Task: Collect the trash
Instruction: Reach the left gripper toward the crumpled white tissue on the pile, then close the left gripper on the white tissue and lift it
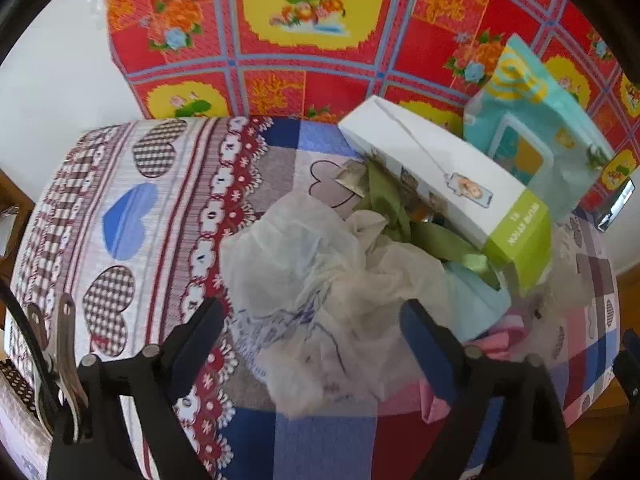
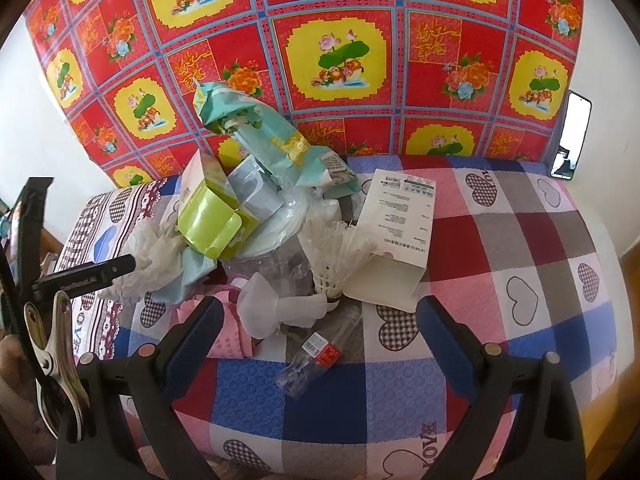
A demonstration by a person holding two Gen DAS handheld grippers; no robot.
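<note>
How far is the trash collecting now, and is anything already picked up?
Nothing looks collected: no bin or bag is in view. In hand: nothing, though the left tongs are open around the crumpled white paper. The right tongs are open and empty above the small clear bottle. Left to do: the green and white box, teal pouch, shuttlecock and white carton all lie on the checked cloth.

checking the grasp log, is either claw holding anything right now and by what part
Nothing is held. The left claw is open around the crumpled white tissue, not closed on it. The right claw is open above the small clear bottle.
</note>
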